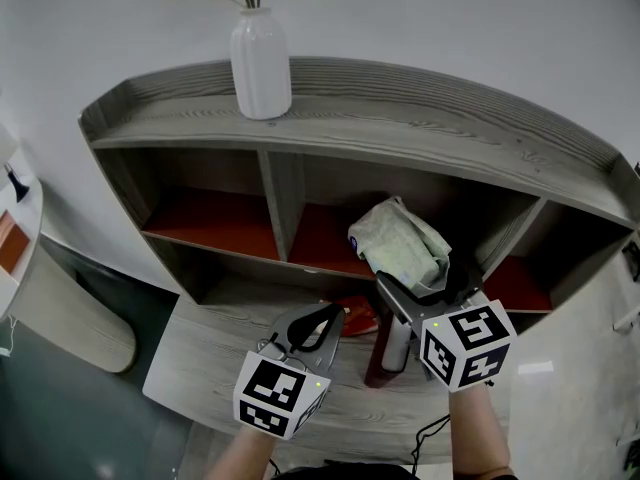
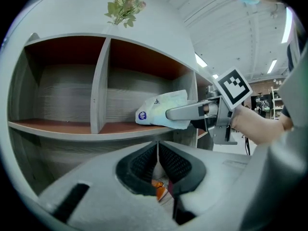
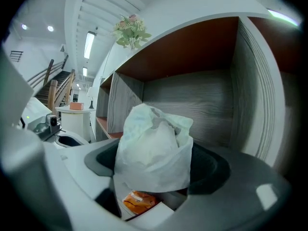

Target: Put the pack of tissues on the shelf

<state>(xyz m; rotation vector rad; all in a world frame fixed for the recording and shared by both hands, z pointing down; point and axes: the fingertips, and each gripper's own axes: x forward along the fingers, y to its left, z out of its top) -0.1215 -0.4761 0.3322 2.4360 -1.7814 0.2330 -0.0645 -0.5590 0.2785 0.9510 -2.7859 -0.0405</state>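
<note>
Between the wide-spread jaws of the right tongs stands the pack of tissues, a soft pale wrapper. Dark pad shows on either side of it, so the pads appear to be off it and not pressing. Seen from the left gripper view, the pack looks to rest on the board of the shelf, in the middle compartment and close to its front lip, with one jaw of the right tongs lying alongside it. The step in hand therefore reads as the release, with the placing all but done. The next move calls for drawing the right tongs straight back out of the compartment with the jaws kept wide, so that neither pad catches the loose wrapper and drags the pack over the lip. A gentle push deeper first might make it safer, since it sits so near the edge. The right hand holds its tongs close to level, tipped slightly down, reaching into the mouth of the compartment. The left tongs have their jaws together on nothing and hang back, low and well short of the shelf, pointing the same way. An orange packet lies beneath, and a white vase stands on top.
</note>
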